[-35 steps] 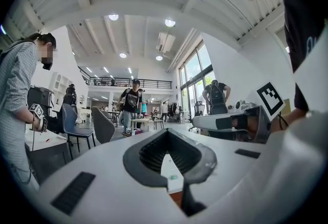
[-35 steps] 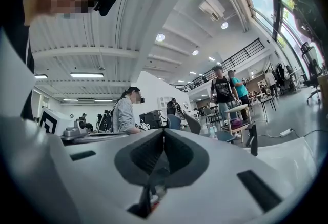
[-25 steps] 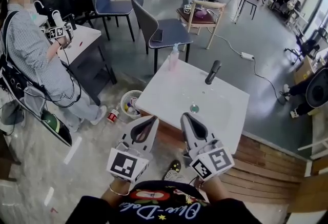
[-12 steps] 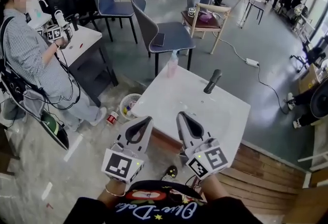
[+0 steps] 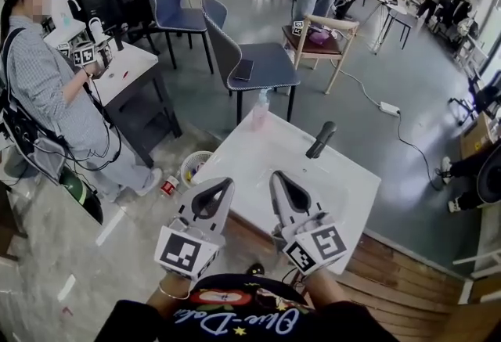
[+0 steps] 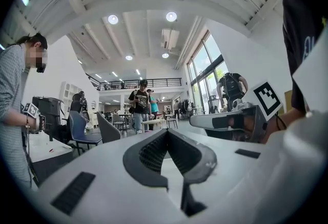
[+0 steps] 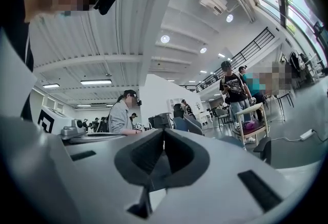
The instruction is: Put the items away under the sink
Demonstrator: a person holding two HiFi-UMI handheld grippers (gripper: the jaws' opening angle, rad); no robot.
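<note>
A white sink top point(image 5: 344, 176) stands in front of me, with a black faucet point(image 5: 322, 139) at its far side. A pale pink soap bottle point(image 5: 260, 109) is upright on its far left corner. Over the near edge of the top, my left gripper point(image 5: 223, 190) and right gripper point(image 5: 279, 182) are held side by side, both shut with nothing in them. In the left gripper view, the left gripper point(image 6: 165, 133) has its jaws closed and points out across the room. The right gripper point(image 7: 163, 133) in the right gripper view is closed the same way. The space under the sink is hidden.
A white basket point(image 5: 193, 168) with small items and a red can point(image 5: 167, 186) sit on the floor left of the sink. A seated person point(image 5: 55, 98) works at a table point(image 5: 129, 66) on the left. Grey chairs point(image 5: 250, 63) and a wooden chair point(image 5: 321, 39) stand beyond. Wooden flooring point(image 5: 407, 278) lies to the right.
Both grippers keep the same shut pose. The view has tilted up, so the sink top sits lower in the picture and its drain is now hidden behind the right gripper.
</note>
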